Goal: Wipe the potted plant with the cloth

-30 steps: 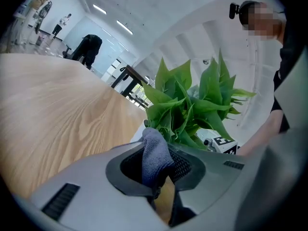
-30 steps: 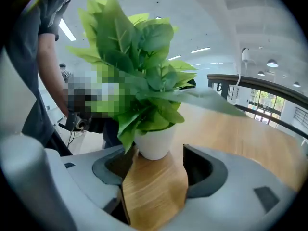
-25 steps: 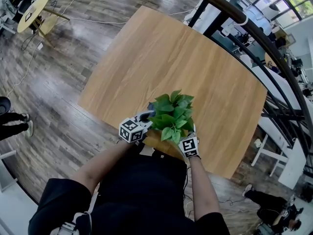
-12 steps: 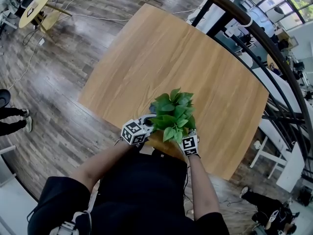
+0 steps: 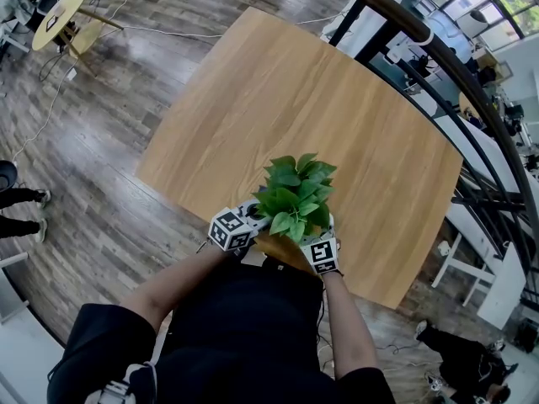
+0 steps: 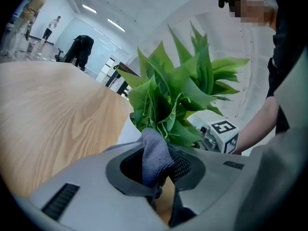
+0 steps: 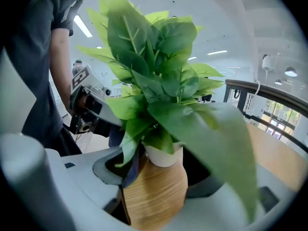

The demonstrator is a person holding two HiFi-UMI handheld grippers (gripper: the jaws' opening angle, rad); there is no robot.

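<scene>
A leafy green potted plant (image 5: 295,194) stands near the close edge of the wooden table (image 5: 295,91). My left gripper (image 5: 255,215) is shut on a grey cloth (image 6: 155,155) and presses it into the lower leaves (image 6: 180,100) from the plant's left, just above the white pot (image 6: 129,130). My right gripper (image 5: 317,236) comes from the near right, its tips hidden under foliage in the head view. In the right gripper view the white pot (image 7: 163,156) sits between the jaws of the right gripper (image 7: 161,170), which close on its sides.
The table edge runs just under both grippers, with my body right behind it. A dark curved railing (image 5: 438,57) runs along the far right. A small yellow round table (image 5: 57,19) stands far left on the wood floor; bystanders' feet (image 5: 21,200) show at the left edge.
The leaves have shifted slightly up and to the left. The left gripper with the cloth has pushed further in under the foliage. The right gripper has barely moved.
</scene>
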